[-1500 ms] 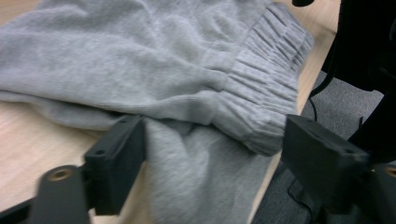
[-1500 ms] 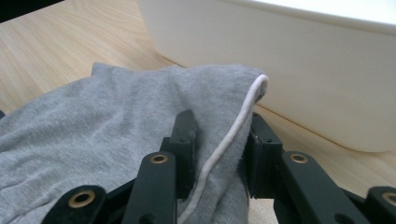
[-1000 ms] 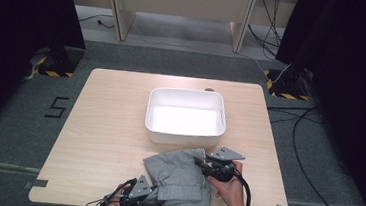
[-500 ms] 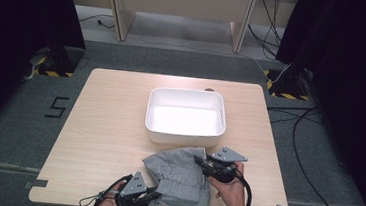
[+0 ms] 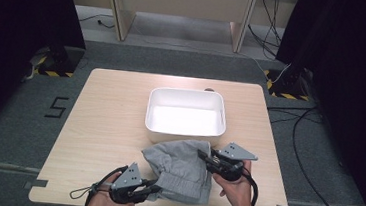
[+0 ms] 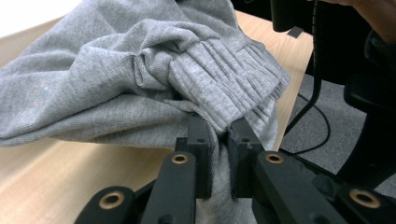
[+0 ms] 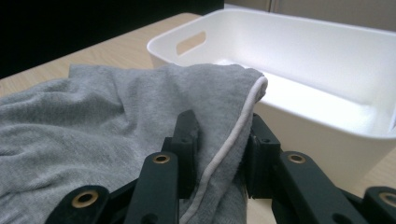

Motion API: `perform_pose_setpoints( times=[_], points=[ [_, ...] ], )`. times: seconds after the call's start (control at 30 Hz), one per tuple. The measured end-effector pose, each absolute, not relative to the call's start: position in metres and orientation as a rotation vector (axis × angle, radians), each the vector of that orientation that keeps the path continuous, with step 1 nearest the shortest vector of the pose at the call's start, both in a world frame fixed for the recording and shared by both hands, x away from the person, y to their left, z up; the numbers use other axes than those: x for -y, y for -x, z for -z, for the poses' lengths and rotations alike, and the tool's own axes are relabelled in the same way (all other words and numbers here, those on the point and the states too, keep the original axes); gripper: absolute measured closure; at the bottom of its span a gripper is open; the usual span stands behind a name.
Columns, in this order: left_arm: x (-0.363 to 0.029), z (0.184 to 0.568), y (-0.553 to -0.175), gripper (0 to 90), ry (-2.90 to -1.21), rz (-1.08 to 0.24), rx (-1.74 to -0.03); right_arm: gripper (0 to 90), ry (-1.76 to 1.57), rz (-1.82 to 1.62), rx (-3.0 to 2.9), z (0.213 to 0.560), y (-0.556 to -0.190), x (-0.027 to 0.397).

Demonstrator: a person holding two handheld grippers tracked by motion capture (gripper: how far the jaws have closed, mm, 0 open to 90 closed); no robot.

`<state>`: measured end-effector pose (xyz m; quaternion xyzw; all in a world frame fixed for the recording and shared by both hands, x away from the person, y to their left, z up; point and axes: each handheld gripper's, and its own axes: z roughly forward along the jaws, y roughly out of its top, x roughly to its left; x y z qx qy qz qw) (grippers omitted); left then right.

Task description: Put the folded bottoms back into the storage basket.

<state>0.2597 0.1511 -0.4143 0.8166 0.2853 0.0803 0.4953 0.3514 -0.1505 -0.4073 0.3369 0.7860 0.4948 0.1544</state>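
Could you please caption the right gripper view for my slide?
Right gripper shut on grey garment's white-piped edge beside white plastic bin.

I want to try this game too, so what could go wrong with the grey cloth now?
1. The left tool pinches only the ribbed hem of the soft grey knitted garment, so it might slip free.
2. The right tool grips just a white-piped edge; most cloth hangs loose and could drag on the light wooden table.
3. It could snag on the rim of the white plastic tub.
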Motion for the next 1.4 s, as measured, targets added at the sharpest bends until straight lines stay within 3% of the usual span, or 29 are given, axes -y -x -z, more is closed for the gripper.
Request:
perform_pose_setpoints(
  times=[0.7, 1.4],
  points=[
    [-0.156, 0.35, -0.291, 80.9, -1.976, -0.245, -0.611, 70.7, -0.899, -1.451, -2.175, 0.347, -0.375, 0.148],
    [-0.163, 0.315, -0.351, 80.9, -1.934, -0.298, -0.655, 70.7, -0.89, -1.409, -2.165, 0.301, -0.439, 0.132]
  ],
)
